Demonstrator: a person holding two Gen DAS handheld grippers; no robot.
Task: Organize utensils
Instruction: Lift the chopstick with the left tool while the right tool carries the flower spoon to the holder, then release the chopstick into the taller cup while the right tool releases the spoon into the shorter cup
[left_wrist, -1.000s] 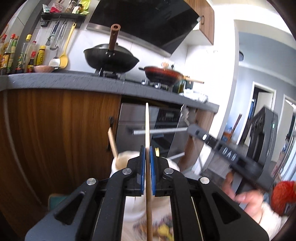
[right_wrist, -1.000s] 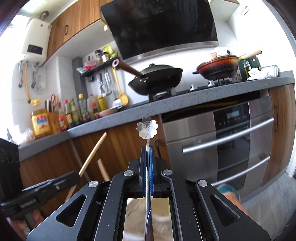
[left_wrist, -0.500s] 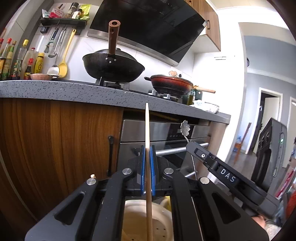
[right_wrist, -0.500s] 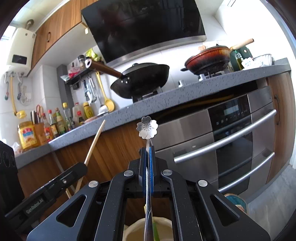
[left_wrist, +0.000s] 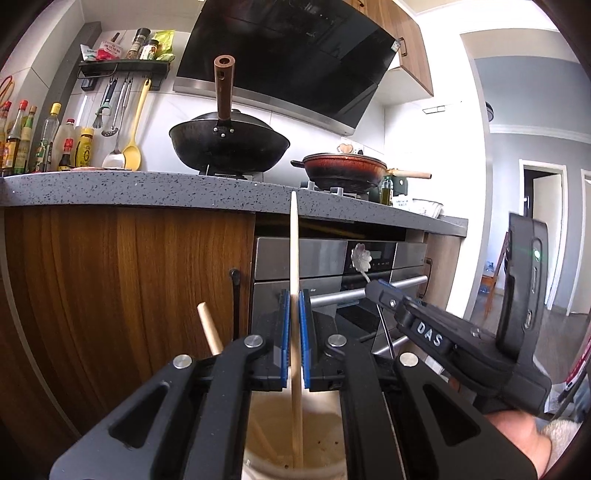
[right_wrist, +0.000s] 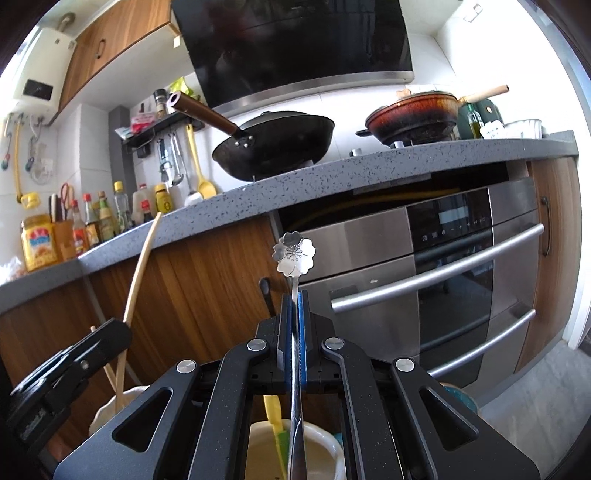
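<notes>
My left gripper is shut on a wooden chopstick held upright; its lower end reaches into a cream cup below. Another wooden stick leans in that cup. My right gripper is shut on a metal utensil with a flower-shaped end, held upright over a second cream cup that holds a yellow-green utensil. The right gripper shows to the right in the left wrist view. The left gripper and its chopstick show at the left in the right wrist view.
A grey countertop runs above wood cabinets and a steel oven. A black wok and a red pan sit on the stove. Sauce bottles and hanging ladles are at the left.
Both grippers have lowered, each with its utensil. The cups have come in under the jaws and the chopstick's lower end now sits inside the left cup.
</notes>
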